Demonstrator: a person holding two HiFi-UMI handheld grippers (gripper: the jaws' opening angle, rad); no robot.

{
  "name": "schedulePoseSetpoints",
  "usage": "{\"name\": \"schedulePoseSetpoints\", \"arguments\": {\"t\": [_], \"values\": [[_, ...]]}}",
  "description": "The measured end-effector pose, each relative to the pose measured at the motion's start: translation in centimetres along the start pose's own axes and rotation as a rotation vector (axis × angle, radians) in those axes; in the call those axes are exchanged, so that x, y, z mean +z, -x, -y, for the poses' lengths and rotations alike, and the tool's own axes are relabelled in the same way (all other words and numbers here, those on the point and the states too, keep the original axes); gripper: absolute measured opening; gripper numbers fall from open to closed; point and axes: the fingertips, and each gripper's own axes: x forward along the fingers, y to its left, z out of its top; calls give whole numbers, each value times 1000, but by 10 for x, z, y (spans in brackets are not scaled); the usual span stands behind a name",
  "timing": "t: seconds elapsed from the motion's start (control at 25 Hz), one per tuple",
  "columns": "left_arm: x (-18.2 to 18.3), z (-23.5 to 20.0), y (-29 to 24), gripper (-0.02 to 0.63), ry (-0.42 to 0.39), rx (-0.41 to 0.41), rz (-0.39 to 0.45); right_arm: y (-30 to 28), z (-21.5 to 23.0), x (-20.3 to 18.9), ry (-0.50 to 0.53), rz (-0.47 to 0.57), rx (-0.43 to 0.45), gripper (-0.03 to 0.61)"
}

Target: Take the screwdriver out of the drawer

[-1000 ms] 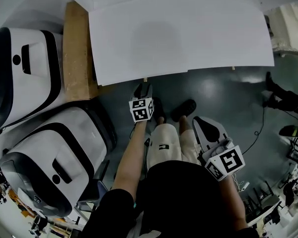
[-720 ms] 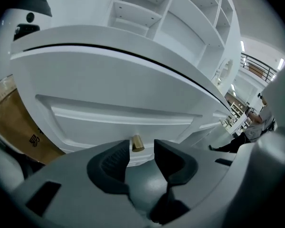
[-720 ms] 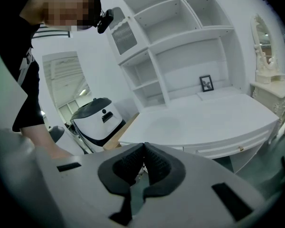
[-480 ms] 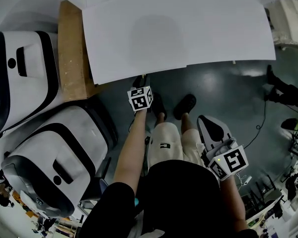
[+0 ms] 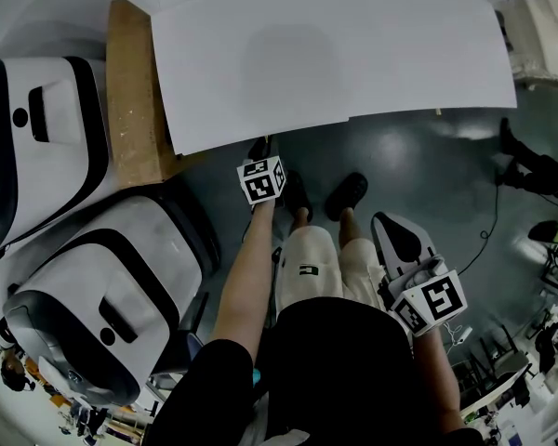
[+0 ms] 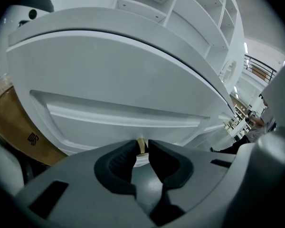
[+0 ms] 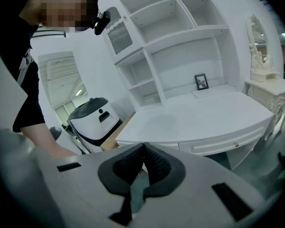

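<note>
The white desk (image 5: 335, 54) has a shut drawer (image 6: 123, 103) under its front edge, and no screwdriver shows in any view. My left gripper (image 5: 264, 145) is up against the desk's edge. Its jaws are closing round the drawer's small brass knob (image 6: 141, 145), which sits between the fingertips with the pads against it. My right gripper (image 5: 391, 230) hangs back beside the person's leg, shut and empty, pointing toward the desk. A second drawer (image 7: 218, 144) with its own knob (image 7: 236, 145) shows in the right gripper view.
Two white-and-black machines (image 5: 46, 128) (image 5: 112, 286) stand left of the desk, with a brown board (image 5: 135, 91) between them and the desk. The person's shoes (image 5: 346, 193) are on the grey floor. White shelves (image 7: 166, 46) and a small picture frame (image 7: 201, 81) are behind the desktop.
My left gripper moved forward to the desk's front edge and has stayed there. The right gripper has barely shifted.
</note>
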Motion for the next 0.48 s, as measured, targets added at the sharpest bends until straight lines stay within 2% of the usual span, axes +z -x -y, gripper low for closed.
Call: {"name": "schedulePoseSetpoints", "arguments": {"t": [0.48], "values": [[-5,3,6,87,-4,4,-26,4,4,-3,-33,10,-21,18]]}}
